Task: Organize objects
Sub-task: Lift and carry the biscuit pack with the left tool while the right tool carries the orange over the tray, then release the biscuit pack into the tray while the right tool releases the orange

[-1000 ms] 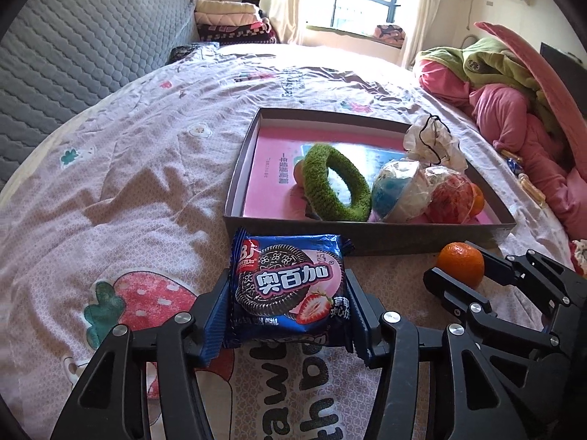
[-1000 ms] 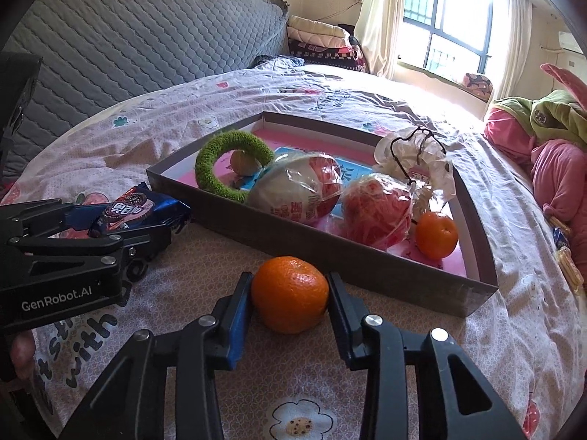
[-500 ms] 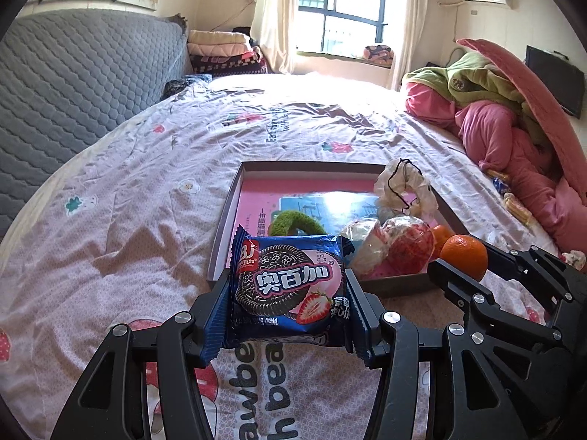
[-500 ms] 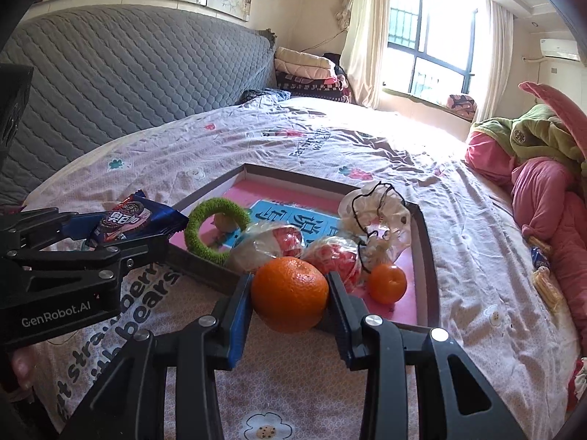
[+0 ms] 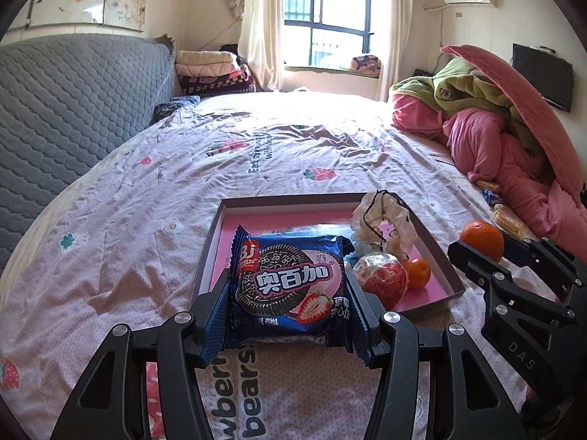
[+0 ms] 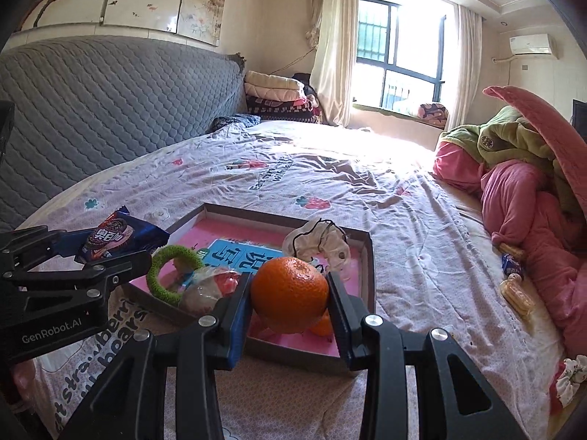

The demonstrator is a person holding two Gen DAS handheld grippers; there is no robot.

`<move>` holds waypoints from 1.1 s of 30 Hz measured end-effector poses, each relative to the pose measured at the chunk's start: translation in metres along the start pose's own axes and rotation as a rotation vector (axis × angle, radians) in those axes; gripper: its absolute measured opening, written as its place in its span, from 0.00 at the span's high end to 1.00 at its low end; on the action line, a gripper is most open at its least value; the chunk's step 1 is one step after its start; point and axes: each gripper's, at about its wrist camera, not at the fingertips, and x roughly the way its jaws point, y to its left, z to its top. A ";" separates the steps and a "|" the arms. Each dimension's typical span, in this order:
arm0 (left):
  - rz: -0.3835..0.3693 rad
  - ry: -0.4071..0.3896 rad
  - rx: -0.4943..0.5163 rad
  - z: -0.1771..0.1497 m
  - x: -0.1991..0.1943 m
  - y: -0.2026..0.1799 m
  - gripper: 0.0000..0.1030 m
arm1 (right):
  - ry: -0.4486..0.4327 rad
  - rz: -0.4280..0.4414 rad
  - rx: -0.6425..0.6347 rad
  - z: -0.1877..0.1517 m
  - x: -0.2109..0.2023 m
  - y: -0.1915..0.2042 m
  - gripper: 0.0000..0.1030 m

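My left gripper [image 5: 288, 299] is shut on a blue cookie packet [image 5: 290, 289], held in the air above the near edge of the shallow pink-lined box [image 5: 216, 234]. The packet also shows in the right wrist view [image 6: 117, 236]. My right gripper [image 6: 290, 297] is shut on an orange [image 6: 290, 295], held above the box's near right corner [image 6: 368, 256]; the orange also shows in the left wrist view [image 5: 482, 240]. The box holds a green ring [image 6: 172, 275], a wrapped red ball [image 5: 381, 278], a small orange [image 5: 418, 273] and a white pouch [image 5: 385, 223].
The box lies on a bed with a pink strawberry-print sheet [image 5: 146, 220]. A grey quilted headboard [image 5: 73, 110] stands to the left. A pile of pink and green bedding [image 5: 513, 139] lies on the right, with snack packets [image 6: 513, 286] beside it.
Both grippers have risen from the sheet with their loads and now hang higher above the box; the box looks smaller and farther below.
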 end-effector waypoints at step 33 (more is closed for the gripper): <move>0.021 0.109 0.003 -0.013 0.083 0.018 0.44 | 0.094 -0.046 0.001 -0.006 0.057 -0.033 0.62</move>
